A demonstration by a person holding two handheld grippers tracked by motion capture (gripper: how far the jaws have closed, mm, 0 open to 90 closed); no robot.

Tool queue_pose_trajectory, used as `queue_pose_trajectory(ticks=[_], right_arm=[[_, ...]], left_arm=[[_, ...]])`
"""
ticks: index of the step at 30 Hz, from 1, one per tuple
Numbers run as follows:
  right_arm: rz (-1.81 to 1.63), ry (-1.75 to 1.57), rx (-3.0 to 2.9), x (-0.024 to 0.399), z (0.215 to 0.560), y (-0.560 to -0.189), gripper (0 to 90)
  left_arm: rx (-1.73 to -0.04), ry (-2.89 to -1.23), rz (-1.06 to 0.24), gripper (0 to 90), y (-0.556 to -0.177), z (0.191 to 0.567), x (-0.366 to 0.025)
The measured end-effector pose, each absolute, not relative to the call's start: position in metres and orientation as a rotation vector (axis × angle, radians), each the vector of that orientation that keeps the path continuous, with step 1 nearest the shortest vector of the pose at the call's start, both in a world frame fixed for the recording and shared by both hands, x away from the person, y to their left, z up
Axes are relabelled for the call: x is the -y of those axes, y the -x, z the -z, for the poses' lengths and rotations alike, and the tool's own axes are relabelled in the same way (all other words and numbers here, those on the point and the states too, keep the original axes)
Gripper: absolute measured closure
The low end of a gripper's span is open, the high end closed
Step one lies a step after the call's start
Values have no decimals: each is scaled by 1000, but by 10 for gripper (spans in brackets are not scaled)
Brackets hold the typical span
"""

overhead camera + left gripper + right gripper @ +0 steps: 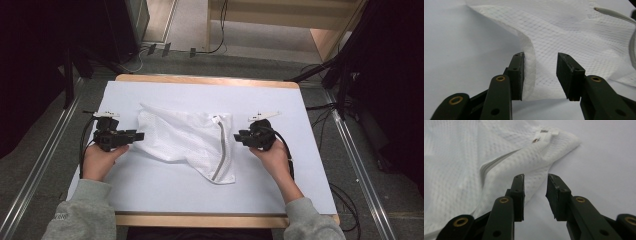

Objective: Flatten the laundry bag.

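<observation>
A white mesh laundry bag lies crumpled on the white-covered table, with a grey zipper running down its right side. My left gripper sits at the bag's left edge. In the left gripper view its jaws stand apart, and a raised fold of the mesh bag lies between them, unpinched. My right gripper is at the bag's right edge, near the top of the zipper. Its jaws are apart, the bag's corner lies just ahead, and the zipper end is farther off.
The table's wooden rim shows at the near and far sides. Bare white cover lies around the bag. Cables trail on the grey floor to the right, and dark stands flank the table.
</observation>
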State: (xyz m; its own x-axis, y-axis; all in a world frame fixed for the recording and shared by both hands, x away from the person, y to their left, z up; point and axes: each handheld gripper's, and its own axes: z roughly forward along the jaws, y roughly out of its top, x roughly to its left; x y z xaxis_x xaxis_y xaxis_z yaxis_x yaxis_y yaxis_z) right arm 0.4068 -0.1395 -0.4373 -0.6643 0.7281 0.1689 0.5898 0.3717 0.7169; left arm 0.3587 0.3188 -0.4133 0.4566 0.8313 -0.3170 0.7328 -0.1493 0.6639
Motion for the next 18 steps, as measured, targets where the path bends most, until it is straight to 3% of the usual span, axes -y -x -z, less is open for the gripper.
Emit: queue_pose_trajectory(ticks=[11, 16, 18], right_arm=[[-1136, -1233, -2455, 121, 442, -460, 553], [-1083, -1256, -2460, 112, 454, -468, 584], [-1013, -1243, -2492, 107, 461, -470, 648]], left_arm=[[-1307, -1895, -196, 508, -325, 403, -322], [-1289, -1895, -184, 509, -319, 405, -319], [-1282, -1903, -179, 509, -319, 407, -315]])
